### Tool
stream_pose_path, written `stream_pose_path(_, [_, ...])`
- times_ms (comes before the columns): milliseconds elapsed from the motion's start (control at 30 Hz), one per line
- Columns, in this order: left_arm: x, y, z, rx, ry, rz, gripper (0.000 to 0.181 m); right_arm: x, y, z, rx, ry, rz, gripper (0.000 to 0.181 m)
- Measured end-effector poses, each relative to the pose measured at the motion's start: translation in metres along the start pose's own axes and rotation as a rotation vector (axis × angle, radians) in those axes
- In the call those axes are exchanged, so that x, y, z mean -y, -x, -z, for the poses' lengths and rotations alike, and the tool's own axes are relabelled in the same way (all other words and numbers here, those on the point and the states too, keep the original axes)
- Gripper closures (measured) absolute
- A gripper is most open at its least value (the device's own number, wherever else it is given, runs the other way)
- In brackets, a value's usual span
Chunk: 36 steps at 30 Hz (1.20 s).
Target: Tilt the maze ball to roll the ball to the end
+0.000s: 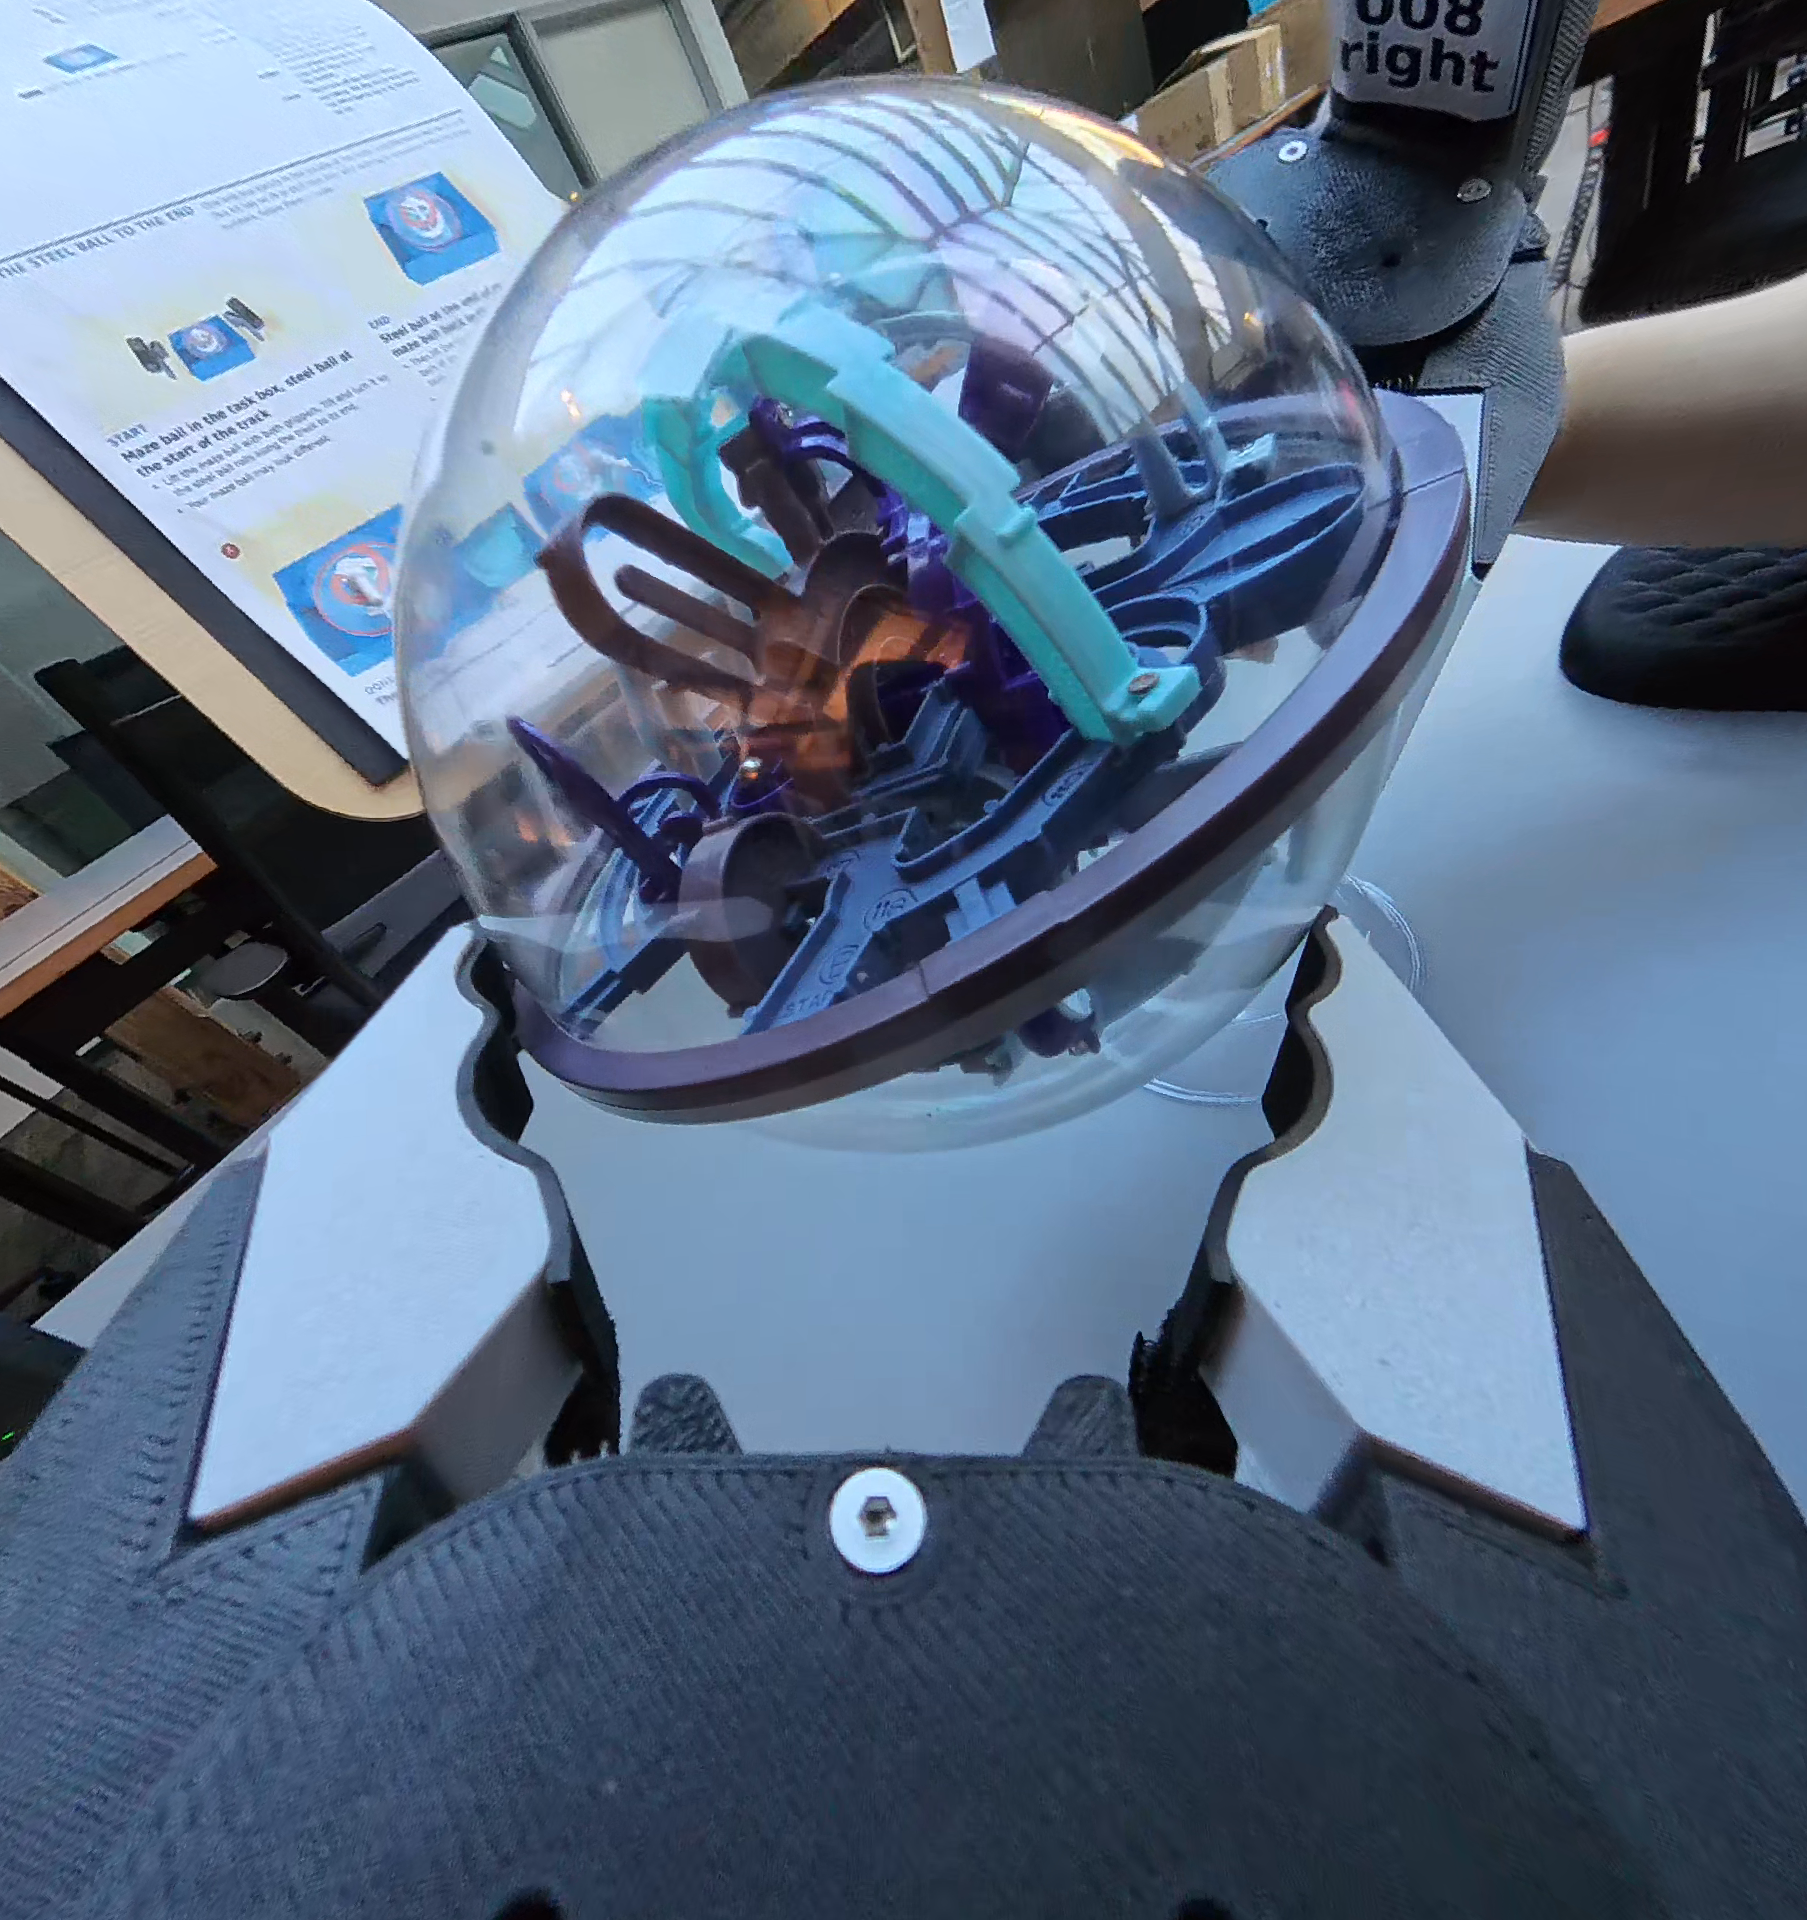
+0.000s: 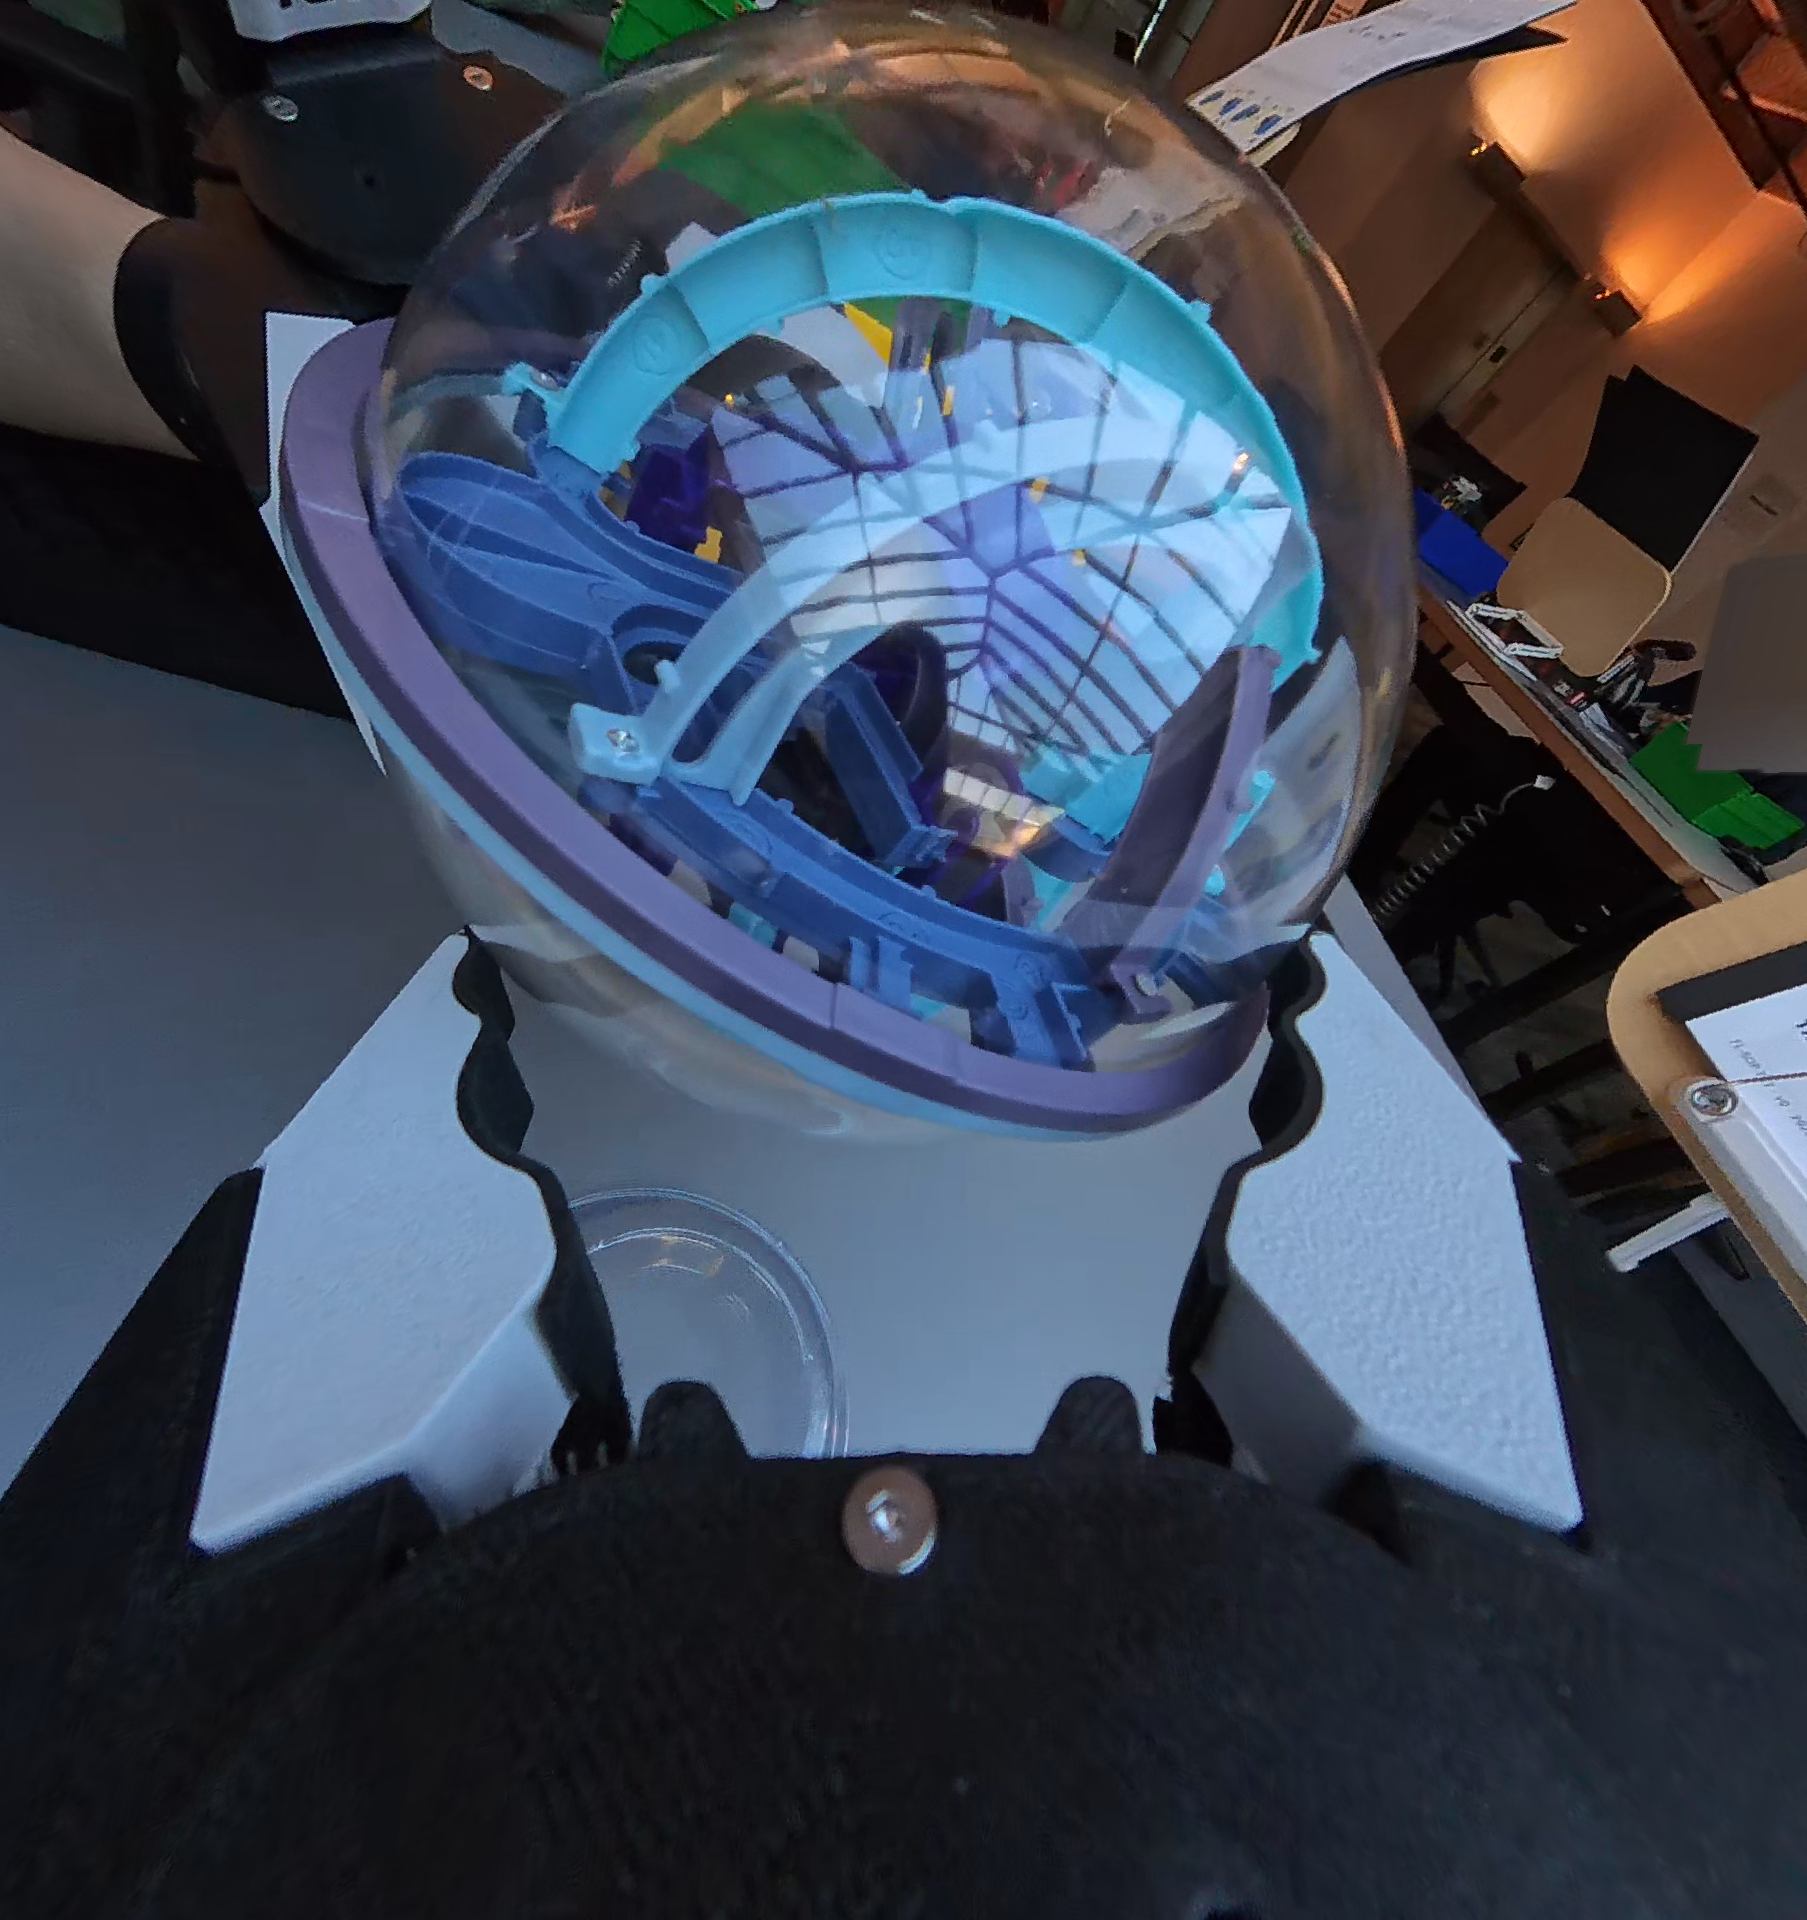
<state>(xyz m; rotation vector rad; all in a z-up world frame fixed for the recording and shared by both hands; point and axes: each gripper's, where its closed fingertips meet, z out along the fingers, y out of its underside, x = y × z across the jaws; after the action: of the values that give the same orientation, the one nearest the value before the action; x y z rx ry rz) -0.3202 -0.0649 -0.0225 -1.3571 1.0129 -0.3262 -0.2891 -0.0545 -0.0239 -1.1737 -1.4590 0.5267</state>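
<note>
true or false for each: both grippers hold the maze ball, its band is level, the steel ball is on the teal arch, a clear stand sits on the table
1. Both the left gripper and the right gripper hold the maze ball: true.
2. Its purple band is level: false, it is tilted.
3. The steel ball is on the teal arch: false, it sits low among the dark blue tracks.
4. A clear stand sits on the table: true.
</note>
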Motion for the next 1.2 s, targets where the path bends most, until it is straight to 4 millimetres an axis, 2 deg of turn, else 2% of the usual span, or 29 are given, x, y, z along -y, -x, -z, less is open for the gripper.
stream_pose_path(300, [-0.003, -0.016, -0.008, -0.066, 0.022, -0.021, 0.037, -0.016, 0.01, 0.012, -0.04, 0.028, -0.066, 0.038])
stream_pose_path(633, [-0.01, -0.028, -0.03, -0.125, 0.04, -0.058, 0.037, -0.039, 0.01, 0.028, -0.115, 0.058, -0.067, 0.037])
stream_pose_path(767, [-0.02, -0.03, -0.039, -0.135, 0.064, -0.07, 0.036, -0.049, 0.007, 0.029, -0.136, 0.079, -0.047, 0.038])
stream_pose_path(1200, [-0.037, -0.032, -0.048, -0.15, 0.087, -0.057, 0.037, -0.072, 0.007, 0.025, -0.119, 0.116, -0.095, 0.037])
